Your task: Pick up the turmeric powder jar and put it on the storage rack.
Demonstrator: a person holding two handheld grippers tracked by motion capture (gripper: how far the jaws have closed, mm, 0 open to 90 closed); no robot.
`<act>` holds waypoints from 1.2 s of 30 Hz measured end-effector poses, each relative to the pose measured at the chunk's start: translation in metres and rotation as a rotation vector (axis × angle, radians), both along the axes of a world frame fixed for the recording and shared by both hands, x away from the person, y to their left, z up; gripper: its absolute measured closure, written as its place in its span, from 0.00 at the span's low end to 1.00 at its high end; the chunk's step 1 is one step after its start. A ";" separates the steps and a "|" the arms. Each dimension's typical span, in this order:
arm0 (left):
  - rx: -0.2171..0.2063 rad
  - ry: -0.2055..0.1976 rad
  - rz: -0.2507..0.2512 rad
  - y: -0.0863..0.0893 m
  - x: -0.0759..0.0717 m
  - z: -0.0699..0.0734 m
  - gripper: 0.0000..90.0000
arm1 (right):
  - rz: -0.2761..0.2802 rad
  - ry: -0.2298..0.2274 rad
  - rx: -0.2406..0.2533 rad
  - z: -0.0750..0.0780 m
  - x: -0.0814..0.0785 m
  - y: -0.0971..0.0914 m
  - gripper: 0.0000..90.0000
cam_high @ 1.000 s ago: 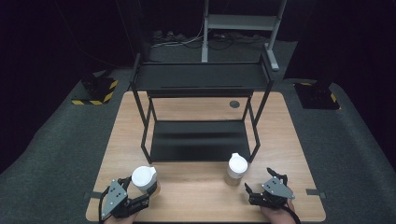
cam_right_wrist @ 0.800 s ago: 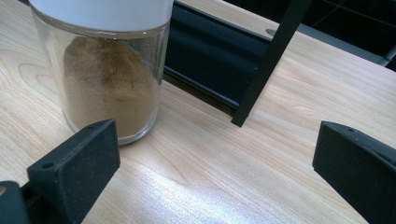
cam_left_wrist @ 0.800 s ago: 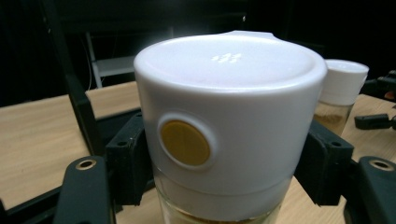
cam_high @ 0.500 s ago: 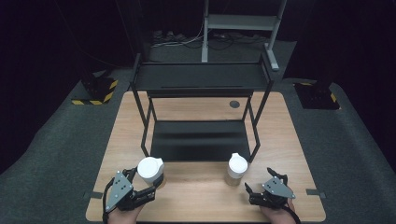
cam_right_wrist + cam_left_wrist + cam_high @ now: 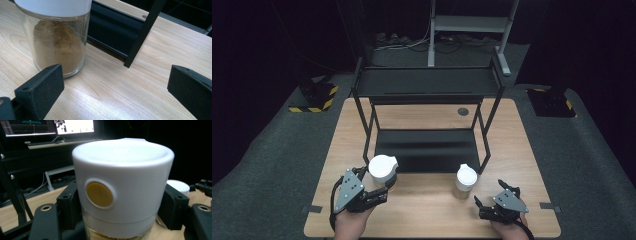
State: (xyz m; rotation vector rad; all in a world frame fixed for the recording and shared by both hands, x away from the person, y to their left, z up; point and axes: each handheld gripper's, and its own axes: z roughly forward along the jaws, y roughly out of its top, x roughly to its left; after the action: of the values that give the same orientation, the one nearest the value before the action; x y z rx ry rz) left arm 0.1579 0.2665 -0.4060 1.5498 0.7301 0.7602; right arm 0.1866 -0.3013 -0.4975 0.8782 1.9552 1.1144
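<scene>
Gripping: I am clamping my left claw (image 5: 382, 192) on a white-capped jar (image 5: 382, 169), both black pads pressing its sides just under the cap.
Left jar: it is sitting upright between my left pads (image 5: 68, 207), its white cap (image 5: 122, 180) turning a round yellow spot (image 5: 99, 194) toward my left camera, with glass showing below the cap.
Left jar's place: it is hanging just past my left hand (image 5: 349, 222), above the near left part of the wooden table (image 5: 422, 220), close in front of the black rack (image 5: 427, 100).
Right claw: I am keeping my right claw (image 5: 492, 197) spread wide, nothing between the pads, which are lying low over the table (image 5: 112, 95).
Right jar: a second white-capped jar (image 5: 465, 181) is standing on the table ahead and to the left of my right claw, just beyond its left pad (image 5: 41, 87), apart from it as far as I am able to tell.
Right jar's contents: brown powder (image 5: 58, 50) is filling much of its clear glass.
Rack: one black leg (image 5: 145, 32) is standing between my right pads, farther off than the jar, with the rack's low shelf (image 5: 112, 30) behind it.
Between claws: bare wood is separating my two claws, which are well apart.
</scene>
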 end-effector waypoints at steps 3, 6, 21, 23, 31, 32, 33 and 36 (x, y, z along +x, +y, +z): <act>-0.005 -0.011 -0.001 -0.003 0.004 0.008 0.34 | 0.000 0.001 0.000 0.000 0.000 0.000 0.00; -0.006 -0.022 -0.004 -0.004 0.008 0.015 0.34 | 0.000 0.002 0.001 0.000 0.000 0.000 0.00; -0.017 -0.061 -0.003 -0.010 0.024 0.046 0.34 | 0.002 -0.001 0.003 0.000 0.000 -0.001 0.00; -0.019 -0.067 -0.001 -0.011 0.027 0.051 0.34 | 0.002 -0.001 0.004 0.000 0.000 -0.001 0.00; -0.024 -0.082 -0.002 -0.014 0.034 0.068 0.34 | 0.002 -0.003 0.008 -0.001 0.000 -0.002 0.00; -0.021 -0.084 -0.002 -0.015 0.035 0.071 0.34 | 0.002 -0.003 0.009 -0.001 0.000 -0.002 0.00; -0.013 -0.091 -0.003 -0.017 0.038 0.077 0.34 | 0.001 -0.003 0.010 -0.001 0.000 -0.002 0.00; -0.015 -0.097 -0.004 -0.018 0.040 0.082 0.34 | 0.001 -0.002 0.011 -0.001 0.000 -0.002 0.00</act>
State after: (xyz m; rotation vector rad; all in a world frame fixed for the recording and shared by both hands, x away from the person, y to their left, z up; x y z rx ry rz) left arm 0.1980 0.2486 -0.3240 1.4902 0.6593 0.8194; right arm 0.1863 -0.3033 -0.4983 0.8814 1.9493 1.1270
